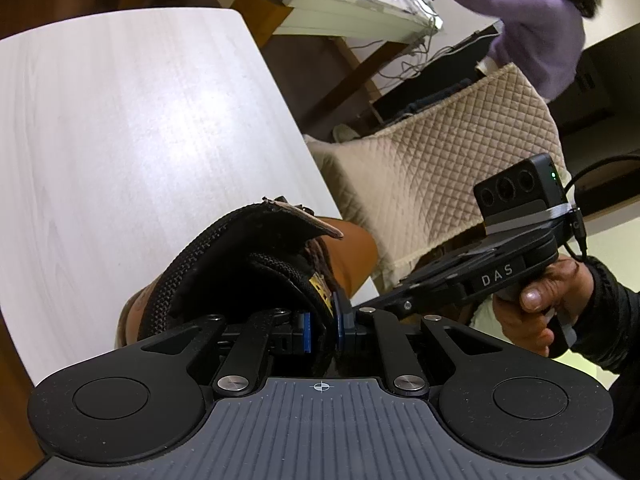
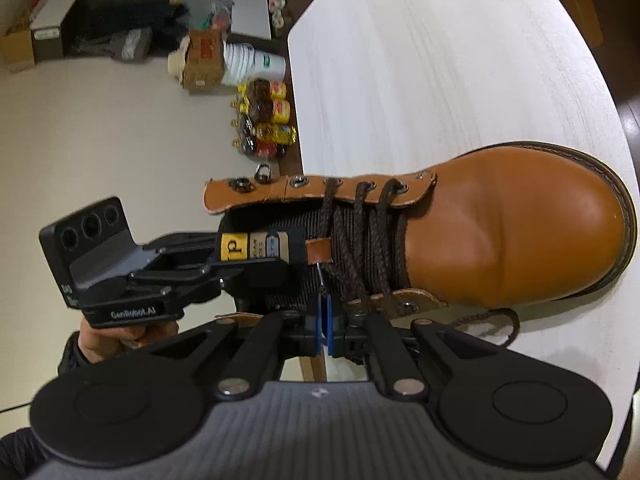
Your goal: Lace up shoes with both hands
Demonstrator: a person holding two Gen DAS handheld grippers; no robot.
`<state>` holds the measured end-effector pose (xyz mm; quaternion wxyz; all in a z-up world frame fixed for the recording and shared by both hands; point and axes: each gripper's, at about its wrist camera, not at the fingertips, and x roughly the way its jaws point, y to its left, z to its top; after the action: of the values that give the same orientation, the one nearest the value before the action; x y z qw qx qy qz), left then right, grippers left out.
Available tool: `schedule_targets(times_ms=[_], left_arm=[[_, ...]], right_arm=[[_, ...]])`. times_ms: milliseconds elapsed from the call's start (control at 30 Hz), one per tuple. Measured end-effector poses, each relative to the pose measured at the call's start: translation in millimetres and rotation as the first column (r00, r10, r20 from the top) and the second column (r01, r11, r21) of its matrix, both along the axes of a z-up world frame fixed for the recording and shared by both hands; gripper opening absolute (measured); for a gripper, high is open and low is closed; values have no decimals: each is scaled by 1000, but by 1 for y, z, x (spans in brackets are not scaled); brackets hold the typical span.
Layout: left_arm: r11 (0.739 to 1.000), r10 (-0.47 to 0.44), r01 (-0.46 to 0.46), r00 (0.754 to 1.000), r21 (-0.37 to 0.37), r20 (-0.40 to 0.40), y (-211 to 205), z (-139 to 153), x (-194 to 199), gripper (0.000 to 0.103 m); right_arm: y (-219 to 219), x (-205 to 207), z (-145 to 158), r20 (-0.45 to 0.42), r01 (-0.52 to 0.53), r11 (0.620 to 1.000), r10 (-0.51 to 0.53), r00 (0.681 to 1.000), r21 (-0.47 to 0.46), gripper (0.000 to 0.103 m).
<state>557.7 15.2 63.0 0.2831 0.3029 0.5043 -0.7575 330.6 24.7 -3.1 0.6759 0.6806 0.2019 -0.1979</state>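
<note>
A tan leather boot (image 2: 520,232) lies on the white table (image 2: 440,60), its toe pointing away. Dark brown laces (image 2: 360,248) cross the lower eyelets; the upper eyelets are bare. My left gripper (image 1: 324,330) is shut on the black tongue (image 1: 240,264) with the yellow label and holds it up; in the right wrist view this left gripper (image 2: 252,262) reaches in from the left. My right gripper (image 2: 323,328) is shut on the lace tip (image 2: 322,278), which sticks out of the blue pads beside the near eyelet flap. A loose lace loop (image 2: 492,320) lies by the boot's near side.
The table edge (image 1: 320,184) runs close to the boot. A quilted beige chair cover (image 1: 440,168) stands beyond it. A person in a purple sweater (image 1: 540,32) is at a far desk. Bottles (image 2: 268,120) and a box (image 2: 204,60) stand on the floor.
</note>
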Motion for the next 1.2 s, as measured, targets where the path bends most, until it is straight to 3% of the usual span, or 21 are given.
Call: schedule_targets(times_ms=[100,433,567,633,767,867,1133,1200], left_arm=[[1000,-8,8,1000,-4,8,0,1,-1,11],[1000,-16,16,1000,-10,26,2,1,0,10],[1000,-6,6,1000,4,4,1,-2,4,10],[1000,-1,1,1000,7,-2,1,-3,4,10],[1000,3,-3,1000,12,-3,0,-5,4,10],[1000,8,-8,1000,16,5,0,-6,2,10],[999,31,-31,999,21,-28,-2,-9,3,12],[1000,26,-25,999,16,-29,-2,-10,1,12]], right_arm=[[1,6,0,29,5,1000,-5,1000,-14,4],[11,21,15,-106,2,973,-27,994,-232,4],[13,22,10,-87,15,981,-32,996,-193,7],[14,24,12,-93,0,982,-18,995,-191,14],[12,32,9,-121,-33,984,11,993,-177,5],[12,38,14,-132,-30,969,-2,991,-244,4],[13,30,16,-104,-38,977,17,994,-208,12],[12,26,30,-132,-43,961,7,991,-275,12]])
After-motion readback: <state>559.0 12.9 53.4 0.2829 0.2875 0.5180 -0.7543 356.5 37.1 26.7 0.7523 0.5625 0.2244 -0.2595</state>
